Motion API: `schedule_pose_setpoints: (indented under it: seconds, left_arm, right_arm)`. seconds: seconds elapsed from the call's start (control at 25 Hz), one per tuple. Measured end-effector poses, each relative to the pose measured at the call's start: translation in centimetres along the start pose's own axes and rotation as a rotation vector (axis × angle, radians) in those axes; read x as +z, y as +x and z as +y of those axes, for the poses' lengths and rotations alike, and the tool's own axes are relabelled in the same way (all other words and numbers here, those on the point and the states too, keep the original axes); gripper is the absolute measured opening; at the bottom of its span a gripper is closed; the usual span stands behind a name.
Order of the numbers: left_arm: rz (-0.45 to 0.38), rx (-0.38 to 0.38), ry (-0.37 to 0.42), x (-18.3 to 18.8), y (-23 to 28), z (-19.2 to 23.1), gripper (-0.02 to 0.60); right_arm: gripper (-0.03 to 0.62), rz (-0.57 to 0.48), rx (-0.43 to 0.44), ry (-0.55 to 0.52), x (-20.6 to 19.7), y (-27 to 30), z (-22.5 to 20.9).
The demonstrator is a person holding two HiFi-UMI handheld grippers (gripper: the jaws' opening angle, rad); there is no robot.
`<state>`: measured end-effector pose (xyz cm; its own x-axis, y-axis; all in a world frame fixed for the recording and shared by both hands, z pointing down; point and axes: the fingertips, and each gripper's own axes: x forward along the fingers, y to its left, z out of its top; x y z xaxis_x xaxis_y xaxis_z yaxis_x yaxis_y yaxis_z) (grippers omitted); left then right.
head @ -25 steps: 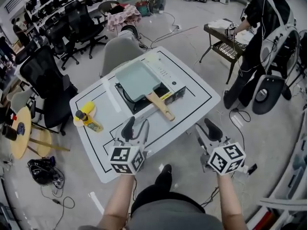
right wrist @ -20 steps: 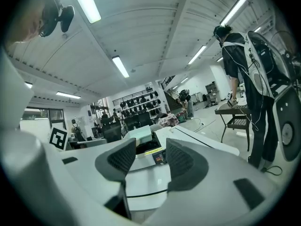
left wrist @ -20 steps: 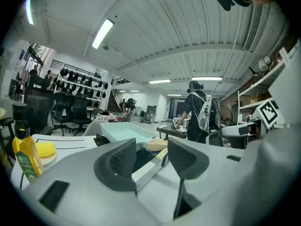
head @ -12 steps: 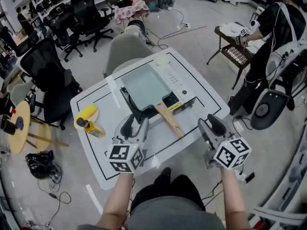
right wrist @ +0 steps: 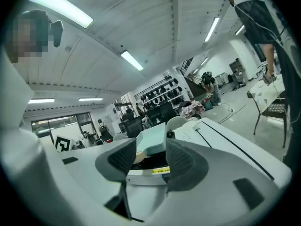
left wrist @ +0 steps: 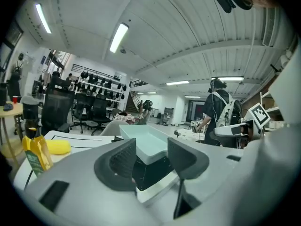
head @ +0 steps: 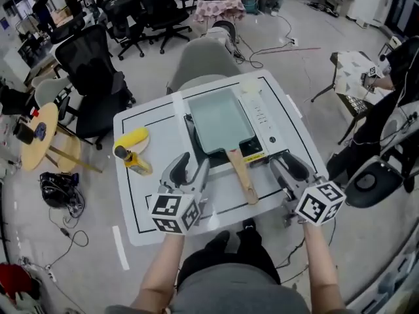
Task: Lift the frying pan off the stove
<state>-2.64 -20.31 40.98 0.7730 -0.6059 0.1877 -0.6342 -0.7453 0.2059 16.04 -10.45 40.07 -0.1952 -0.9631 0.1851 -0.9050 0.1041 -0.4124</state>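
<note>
Whole wooden handle (head: 241,175) only in head view, pale frying pan (head: 219,120) on stove (head: 262,118), left gripper (head: 191,165) jaws open, right gripper (head: 288,165) jaws closing, empty

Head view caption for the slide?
Left gripper open, right gripper empty, jaws closing, both short of the frying pan on the stove.

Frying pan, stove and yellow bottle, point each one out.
frying pan (head: 219,120), head view, middle of its pale green basin.
stove (head: 262,115), head view, its white control strip.
yellow bottle (head: 136,165), head view, its body.
</note>
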Motion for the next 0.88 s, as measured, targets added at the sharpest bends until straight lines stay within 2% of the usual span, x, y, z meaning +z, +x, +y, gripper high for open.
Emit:
schedule_pose_setpoints:
  seconds: [0.52, 0.88]
  left_arm:
    - [-0.042, 0.258, -0.073, 0.0, -0.8, 0.7, 0.198]
    - [-0.052, 0.389, -0.097, -0.5, -2.6, 0.5, 0.198]
  right_arm:
    - [0.190, 0.195, 0.373, 0.107, 0.0, 6.8, 1.3]
    - [0.192, 0.307, 0.527, 0.231, -1.0, 8.8, 2.8]
